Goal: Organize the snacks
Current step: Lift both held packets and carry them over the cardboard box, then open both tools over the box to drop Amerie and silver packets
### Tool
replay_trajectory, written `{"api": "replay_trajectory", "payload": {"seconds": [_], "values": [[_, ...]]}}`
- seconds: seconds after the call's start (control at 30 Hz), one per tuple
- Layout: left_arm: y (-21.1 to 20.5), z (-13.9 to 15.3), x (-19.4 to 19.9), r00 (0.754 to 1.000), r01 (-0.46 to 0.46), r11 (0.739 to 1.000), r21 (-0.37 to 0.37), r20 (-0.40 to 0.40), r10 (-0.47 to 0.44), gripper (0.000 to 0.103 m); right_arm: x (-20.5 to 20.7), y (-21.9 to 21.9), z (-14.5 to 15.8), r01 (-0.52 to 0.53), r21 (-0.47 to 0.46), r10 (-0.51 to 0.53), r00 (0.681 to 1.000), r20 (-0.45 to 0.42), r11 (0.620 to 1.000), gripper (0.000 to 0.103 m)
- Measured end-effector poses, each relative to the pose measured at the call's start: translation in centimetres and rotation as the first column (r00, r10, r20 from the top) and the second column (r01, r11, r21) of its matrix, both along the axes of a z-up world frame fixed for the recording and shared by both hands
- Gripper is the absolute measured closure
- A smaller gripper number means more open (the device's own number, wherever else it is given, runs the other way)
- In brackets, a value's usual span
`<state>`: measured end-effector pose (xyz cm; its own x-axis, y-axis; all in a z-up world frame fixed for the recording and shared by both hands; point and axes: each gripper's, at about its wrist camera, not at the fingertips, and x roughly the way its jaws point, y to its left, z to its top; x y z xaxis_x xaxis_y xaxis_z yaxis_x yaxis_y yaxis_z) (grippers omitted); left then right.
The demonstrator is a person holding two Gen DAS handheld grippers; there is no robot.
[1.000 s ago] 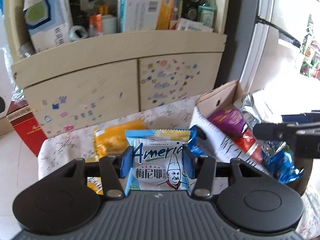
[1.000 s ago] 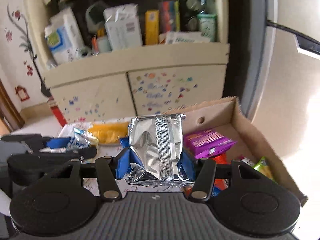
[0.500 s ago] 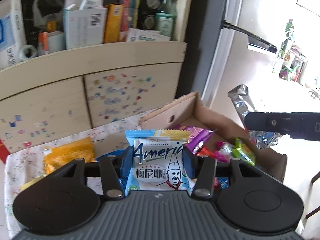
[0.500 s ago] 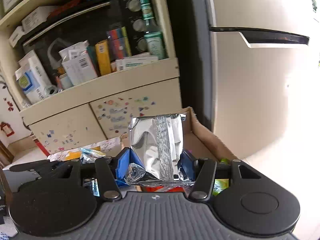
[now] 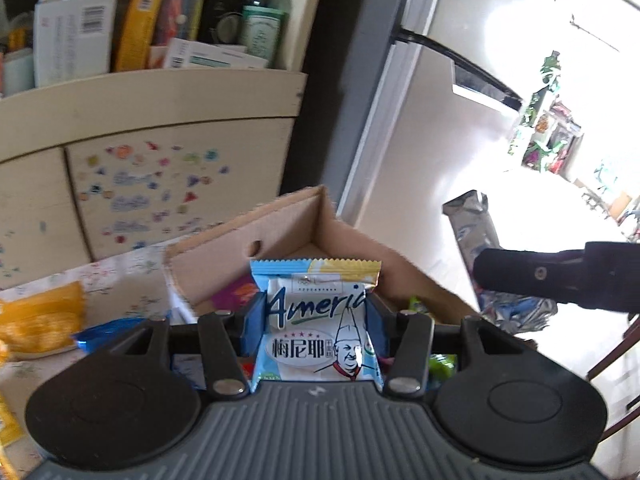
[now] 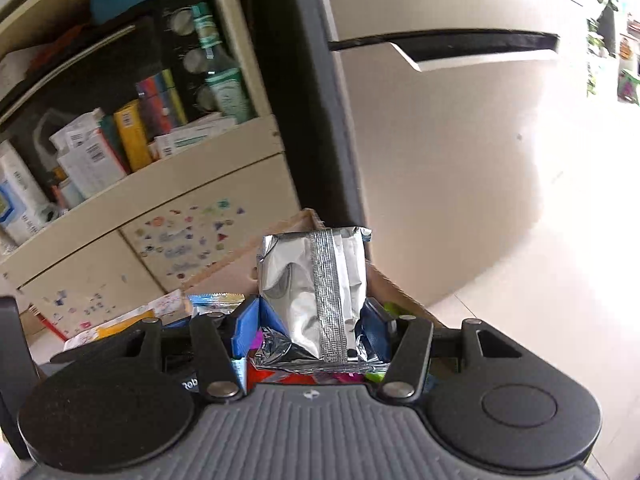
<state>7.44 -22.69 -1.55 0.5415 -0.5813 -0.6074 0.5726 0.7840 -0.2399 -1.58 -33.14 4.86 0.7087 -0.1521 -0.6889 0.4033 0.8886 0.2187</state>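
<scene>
My left gripper [image 5: 316, 316] is shut on a light-blue "Ameria" snack packet [image 5: 316, 328] and holds it over the open cardboard box [image 5: 280, 224]. Purple and green snacks lie in the box below it. My right gripper [image 6: 312, 320] is shut on a silver foil snack bag [image 6: 316, 288], held above the same box [image 6: 308, 216]. In the left wrist view the right gripper's arm [image 5: 560, 280] and the silver bag [image 5: 472, 228] show at the right of the box.
An orange snack bag [image 5: 40, 316] and a blue wrapper [image 5: 104, 332] lie on the patterned tablecloth left of the box. A cream cabinet [image 5: 152, 92] with cluttered shelves stands behind. A fridge door [image 6: 440, 140] is at the right.
Both grippers have swung right and toward the box with their packets still held. The left packet now sits over the box; the right view has tilted upward toward the fridge.
</scene>
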Motion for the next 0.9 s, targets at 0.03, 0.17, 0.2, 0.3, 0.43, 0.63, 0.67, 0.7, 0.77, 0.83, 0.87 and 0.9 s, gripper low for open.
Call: {"api": "replay_trajectory", "payload": {"seconds": [0.03,0.17,0.2,0.3,0.43,0.63,0.67,0.7,0.77,0.83,0.87,0.9], "values": [[-0.2,-0.2,0.0,1.0,0.001,1.0,-0.004,-0.004,-0.001,0.037,0.0,-0.2,-0.1,0.016,-0.001,-0.016,1.0,-0.004,1.0,0.04],[-0.4,-0.1,-0.2,1.0,-0.01,1.0,-0.021,-0.005,0.01,0.015,-0.1,-0.3,-0.1,0.045,0.003,-0.045,0.999,0.0,0.999,0.024],[-0.3,0.1,-0.2,1.0,-0.008,1.0,-0.022,0.002,0.008,0.014,-0.3,-0.3,0.0,0.049,0.007,-0.049,0.999,0.008,0.999,0.022],[0.2,0.8,-0.2,0.999,-0.03,1.0,-0.006,0.022,0.03,0.013,-0.4,-0.2,0.1,0.046,0.011,-0.047,0.999,0.017,0.999,0.022],[1.5,1.5,0.1,0.998,-0.061,0.997,0.036,0.037,0.06,0.012,-0.2,0.0,0.1,0.033,0.02,-0.033,0.999,0.022,0.999,0.022],[5.3,2.7,1.3,0.991,-0.13,0.989,0.067,0.042,0.127,0.01,0.3,1.2,0.2,-0.026,0.029,0.025,0.999,0.039,0.999,0.019],[6.0,2.9,1.5,0.989,-0.146,0.987,0.069,0.044,0.143,0.01,0.4,1.4,0.2,-0.038,0.034,0.036,0.998,0.044,0.999,0.019],[6.7,3.1,1.7,0.986,-0.162,0.984,0.073,0.045,0.159,0.01,0.5,1.6,0.2,-0.051,0.038,0.049,0.998,0.048,0.998,0.019],[8.1,3.5,2.0,0.982,-0.188,0.979,0.076,0.046,0.185,0.009,0.8,2.2,0.2,-0.08,0.042,0.078,0.995,0.054,0.996,0.018],[9.4,3.9,2.1,0.978,-0.209,0.975,0.074,0.044,0.206,0.009,1.1,2.9,0.1,-0.109,0.04,0.107,0.992,0.061,0.993,0.018],[10.1,4.0,2.2,0.975,-0.219,0.973,0.074,0.043,0.217,0.009,1.3,3.3,0.1,-0.125,0.039,0.122,0.991,0.062,0.991,0.018],[10.7,4.2,2.2,0.973,-0.229,0.97,0.076,0.044,0.226,0.009,1.4,3.6,0.1,-0.14,0.038,0.137,0.988,0.063,0.989,0.018]]}}
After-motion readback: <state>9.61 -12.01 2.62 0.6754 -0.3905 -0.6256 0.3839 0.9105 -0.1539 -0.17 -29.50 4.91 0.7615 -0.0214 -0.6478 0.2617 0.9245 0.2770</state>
